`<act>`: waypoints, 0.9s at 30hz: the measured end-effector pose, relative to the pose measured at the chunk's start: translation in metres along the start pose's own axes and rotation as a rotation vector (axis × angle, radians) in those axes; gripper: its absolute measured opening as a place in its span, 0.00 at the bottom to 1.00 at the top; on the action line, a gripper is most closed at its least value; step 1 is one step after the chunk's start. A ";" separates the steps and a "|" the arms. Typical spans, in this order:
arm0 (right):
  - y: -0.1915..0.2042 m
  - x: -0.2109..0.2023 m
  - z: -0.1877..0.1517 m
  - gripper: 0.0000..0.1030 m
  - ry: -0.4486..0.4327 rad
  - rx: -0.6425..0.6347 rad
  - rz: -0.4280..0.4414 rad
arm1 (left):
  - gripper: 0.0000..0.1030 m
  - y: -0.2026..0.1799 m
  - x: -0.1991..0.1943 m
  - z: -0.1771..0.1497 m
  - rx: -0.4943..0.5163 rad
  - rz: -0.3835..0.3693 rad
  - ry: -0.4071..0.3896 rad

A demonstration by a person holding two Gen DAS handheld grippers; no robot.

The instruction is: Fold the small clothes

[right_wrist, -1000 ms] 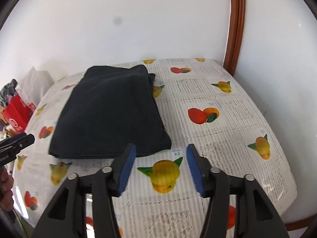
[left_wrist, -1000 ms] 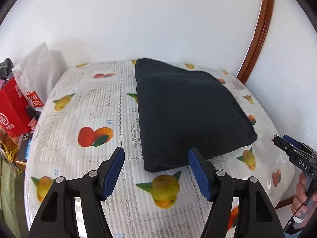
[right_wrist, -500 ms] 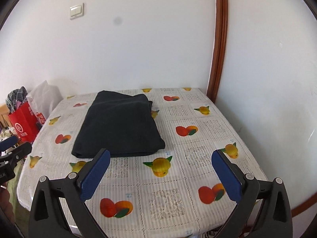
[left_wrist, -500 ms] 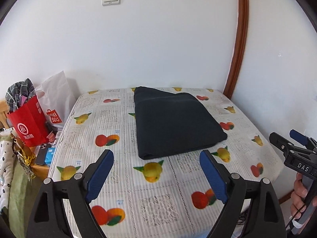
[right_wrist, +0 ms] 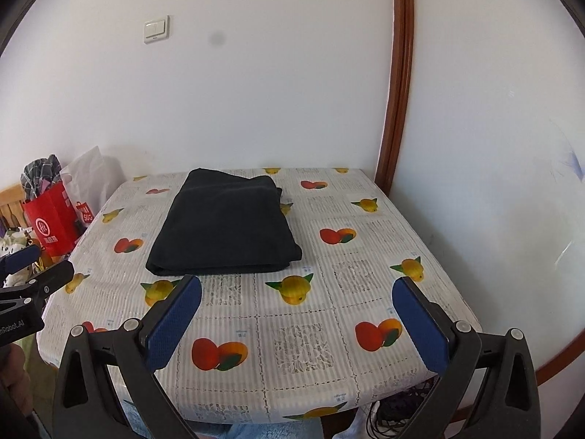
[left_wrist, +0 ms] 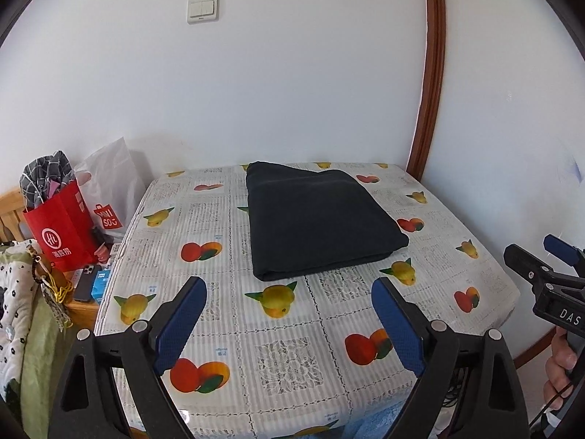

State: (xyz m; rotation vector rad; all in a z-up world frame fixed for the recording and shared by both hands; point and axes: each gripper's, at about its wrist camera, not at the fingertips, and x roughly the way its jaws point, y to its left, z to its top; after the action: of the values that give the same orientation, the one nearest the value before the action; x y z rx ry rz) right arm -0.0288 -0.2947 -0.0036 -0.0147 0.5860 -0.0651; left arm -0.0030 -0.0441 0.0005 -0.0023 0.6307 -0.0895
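A dark navy garment (left_wrist: 314, 219) lies folded into a flat rectangle on the far half of a table with a fruit-print cloth (left_wrist: 292, 351); it also shows in the right wrist view (right_wrist: 226, 223). My left gripper (left_wrist: 289, 292) is open and empty, held back above the table's near edge, well short of the garment. My right gripper (right_wrist: 296, 292) is open wide and empty, also back over the near edge. Each gripper shows at the side of the other's view: the right one (left_wrist: 541, 267) and the left one (right_wrist: 33, 267).
White walls stand behind and right of the table, with a brown wooden trim (left_wrist: 427, 73) in the corner. A red paper bag (left_wrist: 58, 223) and a white bag (left_wrist: 106, 190) sit left of the table. Cables (right_wrist: 395, 413) lie on the floor.
Both grippers have pulled back and up from the garment's near edge and opened wider. The folded garment stays in place on the table.
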 end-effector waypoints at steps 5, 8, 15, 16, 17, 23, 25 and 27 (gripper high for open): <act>-0.001 -0.002 -0.001 1.00 0.002 0.008 -0.005 | 0.89 -0.002 -0.001 0.000 -0.003 0.009 0.003; -0.002 -0.002 -0.003 1.00 0.001 0.017 -0.005 | 0.89 -0.002 0.000 -0.001 -0.002 0.017 0.007; -0.004 -0.002 -0.006 1.00 0.009 0.026 -0.012 | 0.89 -0.001 0.000 -0.001 -0.008 0.015 0.009; -0.005 -0.002 -0.005 1.00 0.009 0.028 -0.010 | 0.89 -0.001 0.000 -0.001 -0.007 0.017 0.010; -0.005 -0.001 -0.006 1.00 0.011 0.033 -0.008 | 0.89 -0.001 0.000 -0.001 -0.007 0.018 0.011; -0.004 -0.001 -0.006 1.00 0.012 0.026 -0.019 | 0.89 0.000 0.000 -0.002 -0.008 0.019 0.010; -0.004 -0.001 -0.005 1.00 0.011 0.024 -0.023 | 0.89 0.000 0.000 -0.002 -0.008 0.023 0.008; -0.005 -0.002 -0.005 1.00 0.011 0.027 -0.022 | 0.89 0.000 -0.001 -0.002 -0.009 0.023 0.008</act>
State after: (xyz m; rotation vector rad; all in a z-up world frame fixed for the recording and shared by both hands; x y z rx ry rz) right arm -0.0333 -0.2998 -0.0070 0.0053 0.5955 -0.0944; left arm -0.0051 -0.0443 -0.0007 -0.0035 0.6392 -0.0645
